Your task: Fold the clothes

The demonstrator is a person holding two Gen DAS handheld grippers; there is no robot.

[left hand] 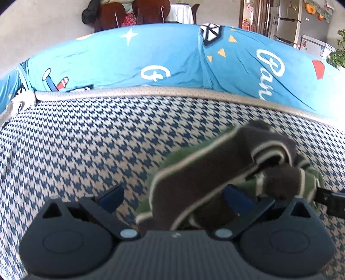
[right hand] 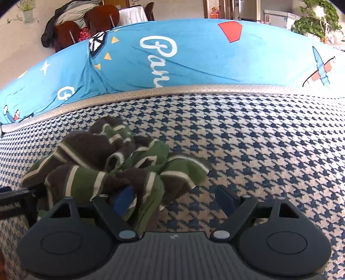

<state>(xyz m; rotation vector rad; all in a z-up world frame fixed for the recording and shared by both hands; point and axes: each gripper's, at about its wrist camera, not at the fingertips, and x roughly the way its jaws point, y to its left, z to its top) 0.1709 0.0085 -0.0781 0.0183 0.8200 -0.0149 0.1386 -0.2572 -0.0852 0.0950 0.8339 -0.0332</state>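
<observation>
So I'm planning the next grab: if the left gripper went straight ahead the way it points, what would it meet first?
The left gripper stands open, and the crumpled green and brown striped garment already lies between its fingers, so it would meet that cloth at once. Beyond lies the houndstooth cover; depth is unclear.

This is a home, a lived-in room with a houndstooth cushion (right hand: 258, 133) and a blue cartoon-print sheet (right hand: 194, 60) behind it. Past them stand wooden chairs (right hand: 101, 17) with a jacket (right hand: 49, 32) slung over one, a table under a white cloth (left hand: 181, 13), a fridge (left hand: 289, 19) and a leafy houseplant (right hand: 317, 19) by the wall
</observation>
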